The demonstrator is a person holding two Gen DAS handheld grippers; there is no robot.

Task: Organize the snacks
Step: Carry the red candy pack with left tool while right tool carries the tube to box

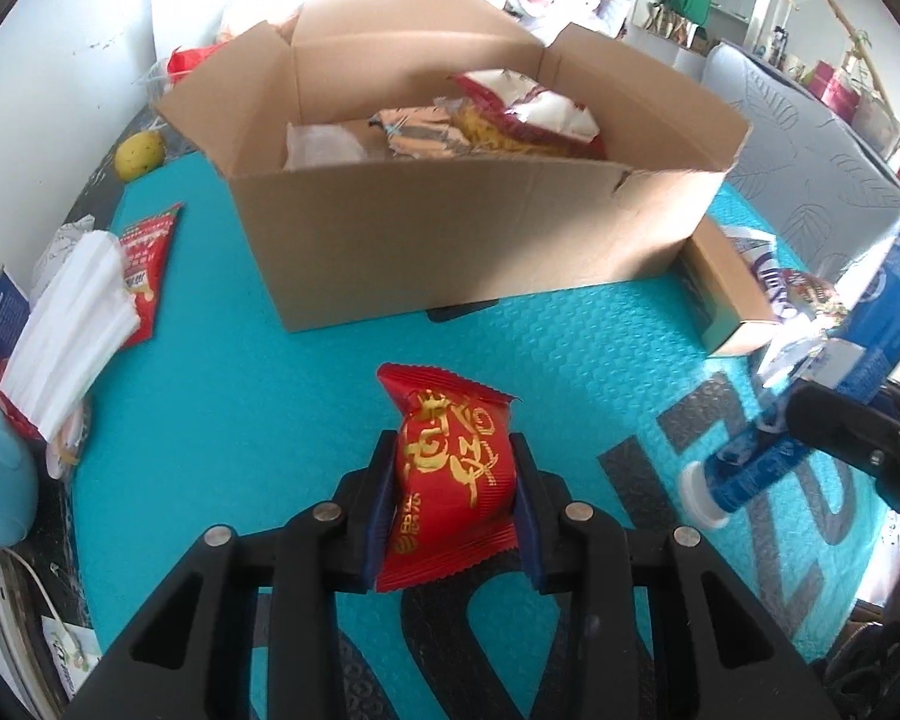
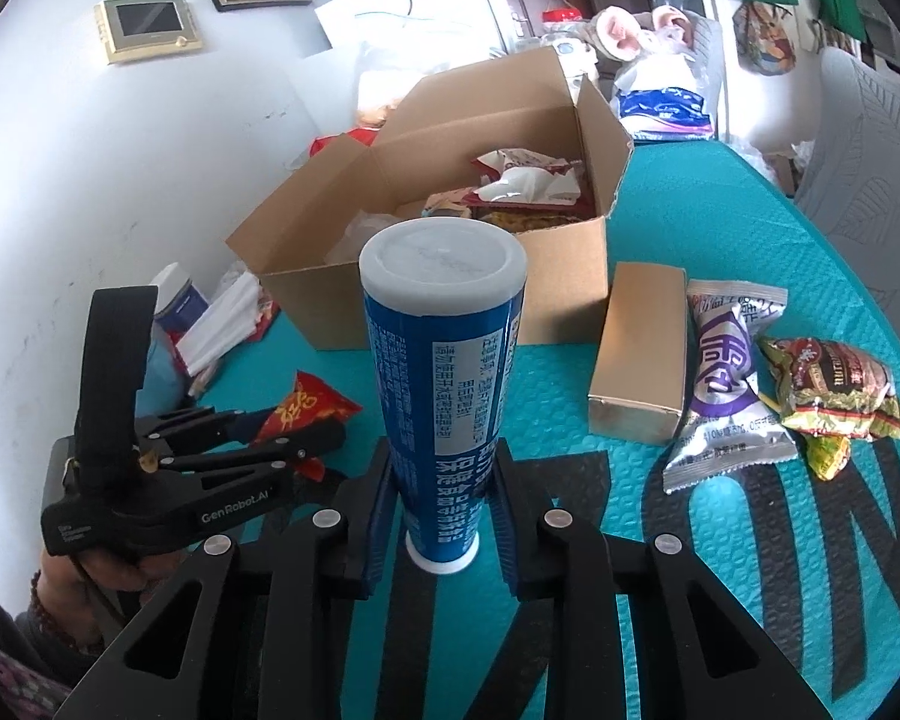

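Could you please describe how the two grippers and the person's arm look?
Both grippers, left gripper and right gripper, are black plastic with silver rivets and dark blue ribbed pads. White "GenRobot.AI" lettering marks the left one's side. The person wears a dark beaded bracelet and a patterned sleeve.

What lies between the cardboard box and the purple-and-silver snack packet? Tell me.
A small gold box lies on the teal mat between the cardboard box and the purple-and-silver packet, beside both. The right wrist view shows it.

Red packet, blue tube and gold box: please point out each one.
Red packet (image 1: 453, 474), left wrist view, on its gold lettering.
Blue tube (image 2: 444, 384), right wrist view, on its printed side.
Gold box (image 2: 645, 348), right wrist view, on its top face.
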